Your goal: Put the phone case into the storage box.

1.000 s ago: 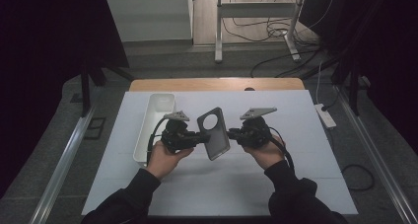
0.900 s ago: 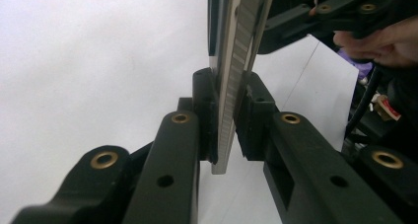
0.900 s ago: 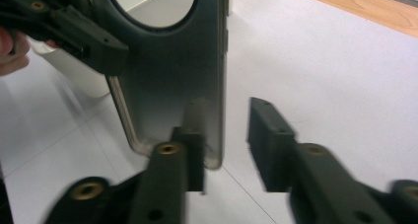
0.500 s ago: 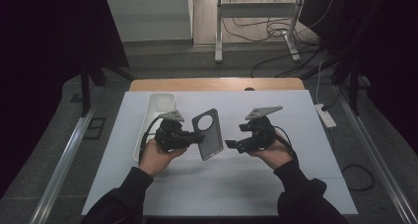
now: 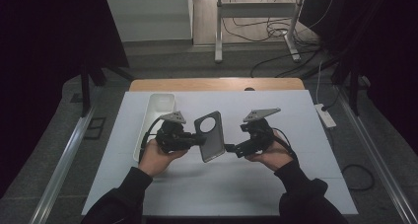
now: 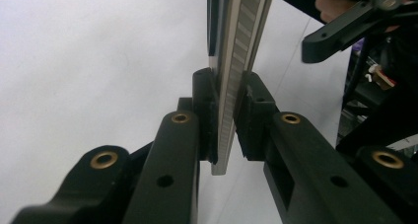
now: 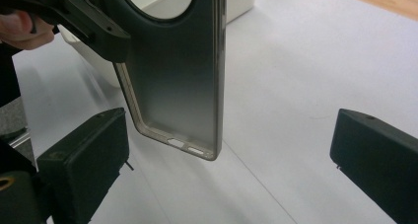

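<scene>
A dark grey phone case (image 5: 211, 136) with a round camera hole is held upright above the white table top. My left gripper (image 5: 198, 140) is shut on its left edge; in the left gripper view the case's ribbed edge (image 6: 236, 61) is clamped between the two jaws (image 6: 227, 115). My right gripper (image 5: 231, 148) stands open just right of the case's lower corner. In the right gripper view the case (image 7: 182, 86) hangs ahead of the wide-apart jaws (image 7: 229, 155), not between them. The left gripper (image 7: 93, 21) grips the case at the upper left there.
A long white tray (image 5: 160, 103) lies on the table's left side, behind the left hand; its wall (image 7: 236, 2) shows behind the case. The white table top (image 5: 296, 184) has a wooden strip (image 5: 217, 84) along its far edge. A power strip (image 5: 324, 114) lies off the table's right side.
The right gripper, close against the case's right edge a second ago, has drawn back slightly and stands open. The left gripper has kept its hold, and the case shifted a little.
</scene>
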Demonstrator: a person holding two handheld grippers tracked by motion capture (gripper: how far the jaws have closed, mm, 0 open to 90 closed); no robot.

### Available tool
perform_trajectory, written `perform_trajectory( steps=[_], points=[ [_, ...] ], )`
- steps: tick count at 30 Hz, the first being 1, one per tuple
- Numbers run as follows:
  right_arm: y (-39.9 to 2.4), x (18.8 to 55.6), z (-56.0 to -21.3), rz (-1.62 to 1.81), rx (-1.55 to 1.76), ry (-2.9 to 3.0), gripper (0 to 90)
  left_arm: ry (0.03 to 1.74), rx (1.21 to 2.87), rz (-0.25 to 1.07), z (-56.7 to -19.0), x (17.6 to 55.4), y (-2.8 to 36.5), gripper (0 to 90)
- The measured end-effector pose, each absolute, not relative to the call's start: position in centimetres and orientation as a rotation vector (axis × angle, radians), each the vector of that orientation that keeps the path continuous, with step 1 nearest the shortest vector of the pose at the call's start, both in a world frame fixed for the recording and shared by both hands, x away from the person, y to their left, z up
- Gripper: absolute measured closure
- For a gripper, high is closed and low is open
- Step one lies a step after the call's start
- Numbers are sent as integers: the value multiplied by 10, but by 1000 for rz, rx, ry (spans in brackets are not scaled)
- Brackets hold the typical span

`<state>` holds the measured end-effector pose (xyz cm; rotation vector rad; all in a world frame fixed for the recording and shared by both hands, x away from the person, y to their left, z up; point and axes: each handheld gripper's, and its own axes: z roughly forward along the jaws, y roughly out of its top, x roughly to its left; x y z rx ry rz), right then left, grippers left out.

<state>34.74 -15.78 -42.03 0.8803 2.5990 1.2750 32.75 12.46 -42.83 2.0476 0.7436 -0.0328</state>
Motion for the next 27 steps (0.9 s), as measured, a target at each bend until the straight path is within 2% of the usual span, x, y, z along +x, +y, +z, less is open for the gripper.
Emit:
perform_trajectory(
  steps=[4, 5, 6, 11, 17, 22, 24, 27],
  points=[
    [-155, 348, -422, 1265, 880, 2621, 48, 721, 2054, -39, -428, 326, 123, 797],
    [-154, 348, -422, 1264, 872, 2630, 98, 712, 2059, -41, -427, 326, 121, 797],
    [-154, 348, -422, 1264, 872, 2630, 98, 712, 2059, -41, -427, 326, 121, 797],
    [-152, 348, -423, 1278, 824, 2637, 321, 672, 2067, -60, -427, 324, 117, 797],
    [-150, 348, -424, 1315, 763, 2680, 463, 629, 2073, -98, -429, 324, 114, 797],
    [-149, 347, -424, 1327, 703, 2712, 697, 630, 2083, -87, -430, 323, 113, 795],
    [-151, 347, -424, 1324, 683, 2726, 760, 647, 2080, -72, -431, 325, 115, 795],
    [-153, 347, -423, 1348, 665, 2752, 810, 673, 2053, -74, -432, 328, 121, 796]
  ],
)
